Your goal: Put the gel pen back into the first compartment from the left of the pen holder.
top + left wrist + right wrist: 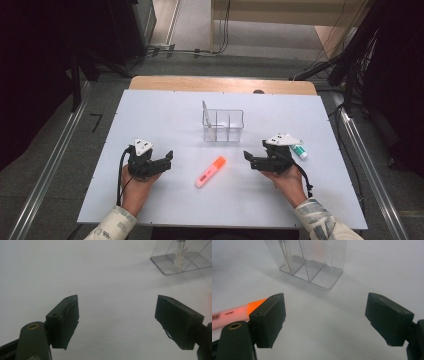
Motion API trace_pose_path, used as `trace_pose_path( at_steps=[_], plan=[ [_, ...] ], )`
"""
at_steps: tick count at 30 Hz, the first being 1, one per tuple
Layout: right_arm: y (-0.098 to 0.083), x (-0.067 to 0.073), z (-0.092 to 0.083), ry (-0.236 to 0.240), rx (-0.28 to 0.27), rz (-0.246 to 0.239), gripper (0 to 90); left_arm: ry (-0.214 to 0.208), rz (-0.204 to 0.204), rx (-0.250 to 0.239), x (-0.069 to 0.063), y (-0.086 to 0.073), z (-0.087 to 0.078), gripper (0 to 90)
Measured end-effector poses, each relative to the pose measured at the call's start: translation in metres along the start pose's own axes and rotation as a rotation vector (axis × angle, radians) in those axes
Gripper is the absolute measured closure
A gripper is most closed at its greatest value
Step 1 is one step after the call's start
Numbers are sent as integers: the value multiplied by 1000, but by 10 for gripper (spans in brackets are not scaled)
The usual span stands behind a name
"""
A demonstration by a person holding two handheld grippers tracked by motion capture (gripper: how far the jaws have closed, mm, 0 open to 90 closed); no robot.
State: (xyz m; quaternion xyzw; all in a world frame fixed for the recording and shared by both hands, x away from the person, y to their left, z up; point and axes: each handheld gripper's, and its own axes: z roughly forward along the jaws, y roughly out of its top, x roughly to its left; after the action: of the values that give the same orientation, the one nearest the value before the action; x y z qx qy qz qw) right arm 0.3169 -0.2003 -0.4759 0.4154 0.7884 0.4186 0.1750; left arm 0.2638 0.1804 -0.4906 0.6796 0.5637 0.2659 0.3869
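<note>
Both claws wide open, empty

A lab: white table (150,110) ringed by black stands (75,75) and floor cables (200,51)

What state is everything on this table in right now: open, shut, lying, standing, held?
left gripper: open, holding nothing.
right gripper: open, holding nothing.
orange highlighter: lying flat between the grippers, capped, untouched.
clear divided holder: upright, compartments look empty.
green-capped tube: lying beside the right gripper.
</note>
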Motion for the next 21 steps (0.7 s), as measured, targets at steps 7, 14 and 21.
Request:
trace_pose_path(
  at_steps=[7, 14, 21],
  plan=[
    [-3, -5, -3, -5, -2, 10, 155, -31, 38, -4, -13, 2, 2, 203],
    [-5, -9, -6, -12, -6, 13, 155, -69, 38, 3, -24, 2, 7, 203],
    [-7, -12, -9, -17, -3, 23, 155, -118, 33, 20, -39, 1, 15, 203]
  ],
)
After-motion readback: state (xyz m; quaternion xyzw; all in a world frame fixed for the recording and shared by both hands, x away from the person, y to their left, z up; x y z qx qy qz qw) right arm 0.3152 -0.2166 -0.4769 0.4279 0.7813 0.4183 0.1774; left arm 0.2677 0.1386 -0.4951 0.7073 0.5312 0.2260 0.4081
